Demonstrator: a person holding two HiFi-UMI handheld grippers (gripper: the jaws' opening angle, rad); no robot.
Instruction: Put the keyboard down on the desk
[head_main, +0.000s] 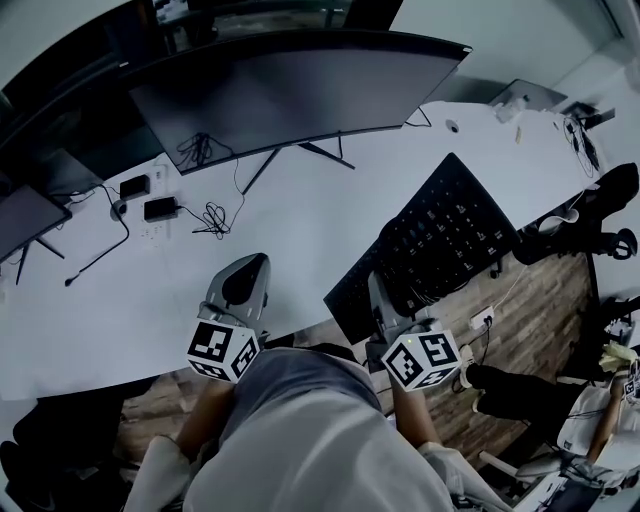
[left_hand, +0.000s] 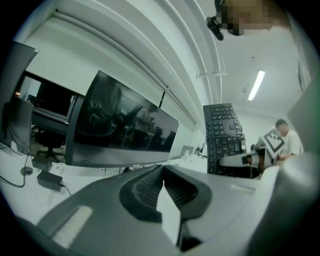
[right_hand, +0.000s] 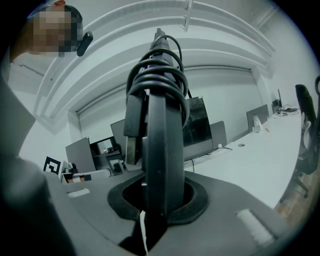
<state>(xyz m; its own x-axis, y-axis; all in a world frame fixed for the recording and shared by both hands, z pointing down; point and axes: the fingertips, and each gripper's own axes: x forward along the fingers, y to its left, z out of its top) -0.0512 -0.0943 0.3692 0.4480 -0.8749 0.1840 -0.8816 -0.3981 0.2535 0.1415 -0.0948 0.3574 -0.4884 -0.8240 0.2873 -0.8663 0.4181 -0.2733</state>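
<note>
1. We find the right gripper (head_main: 383, 290) clamped on the near end of the keyboard (head_main: 440, 240), which rises edge-on from between its jaws.
2. The keyboard is held tilted up in front of the monitor (head_main: 290, 90), towards the monitor's right end. It does not lie flat on the desk (head_main: 300, 220).
3. A coiled cable (right_hand: 159, 67) is wrapped round the keyboard's far end.
4. The left gripper (head_main: 248, 275) sits in front of the monitor's middle. Its jaws are closed together with nothing between them.
</note>
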